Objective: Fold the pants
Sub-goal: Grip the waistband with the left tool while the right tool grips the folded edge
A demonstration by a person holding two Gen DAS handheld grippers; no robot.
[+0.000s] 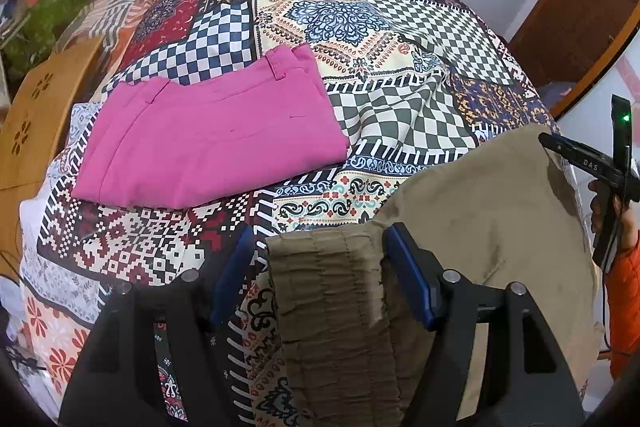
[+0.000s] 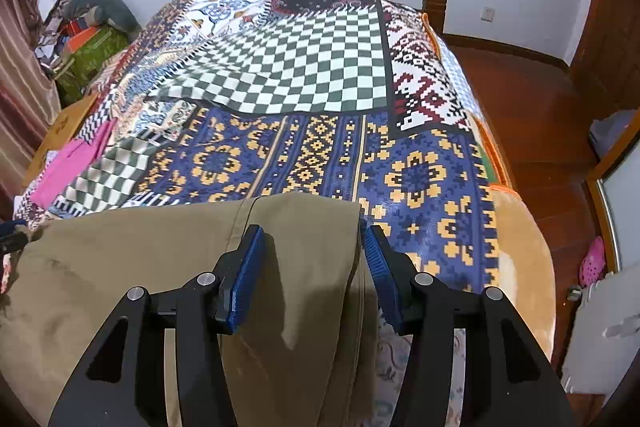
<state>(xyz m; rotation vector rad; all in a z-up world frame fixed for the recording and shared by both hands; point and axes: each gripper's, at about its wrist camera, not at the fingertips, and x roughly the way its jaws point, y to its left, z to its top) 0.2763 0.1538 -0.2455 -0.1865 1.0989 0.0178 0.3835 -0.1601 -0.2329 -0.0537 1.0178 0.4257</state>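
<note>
- Khaki pants [image 1: 480, 211] are lying nearest my left camera, their gathered elastic waistband [image 1: 336, 307] running between the blue pads [image 1: 408, 279] of my left gripper [image 1: 320, 279].
- On that side I am holding the claw apart; the waistband is touching the right pad, while the left pad is sitting clear over the patchwork bedspread [image 1: 360, 27].
- Folded pink pants [image 1: 208, 143] are resting flat on the bedspread at about eleven o'clock from the left gripper, well apart from the khaki pair.
- At three o'clock in the left view my right gripper's black body [image 1: 612, 171] is showing, with a hand [image 1: 600, 203] and an orange sleeve [image 1: 624, 287] behind it.
- From the right camera, my right gripper [image 2: 314, 255] is hovering over the khaki pants' [image 2: 120, 267] far corner, claw apart, fabric lying between the pads without being pinched.
- Off at three o'clock the wooden floor [image 2: 532, 107] is showing beside the bed.
</note>
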